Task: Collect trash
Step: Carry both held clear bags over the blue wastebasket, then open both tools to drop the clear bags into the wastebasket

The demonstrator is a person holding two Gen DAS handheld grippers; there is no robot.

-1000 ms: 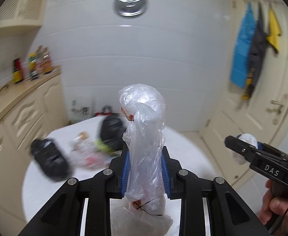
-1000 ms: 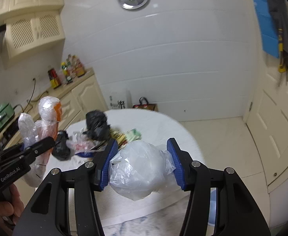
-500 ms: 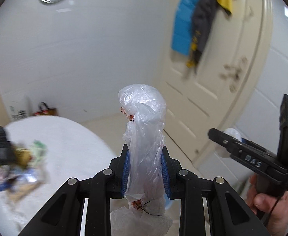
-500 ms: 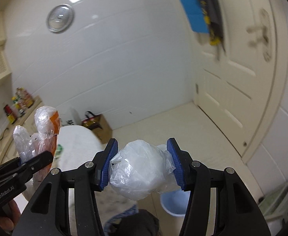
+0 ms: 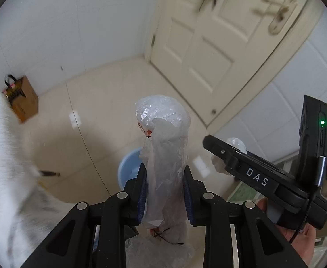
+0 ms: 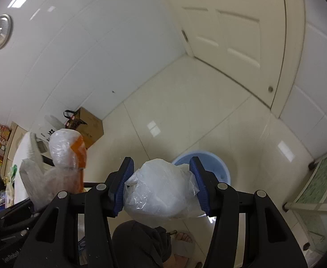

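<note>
Behind clamped plastic bags [image 5: 163, 156], blue bucket [image 6: 217, 167] half-hidden.

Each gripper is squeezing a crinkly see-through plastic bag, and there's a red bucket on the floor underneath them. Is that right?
Nearly. The round plastic bucket on the floor is light blue, not red, as the right wrist view shows. The rest holds: the left gripper squeezes a crinkly clear plastic bag, and the right gripper squeezes another crumpled clear bag.
</note>
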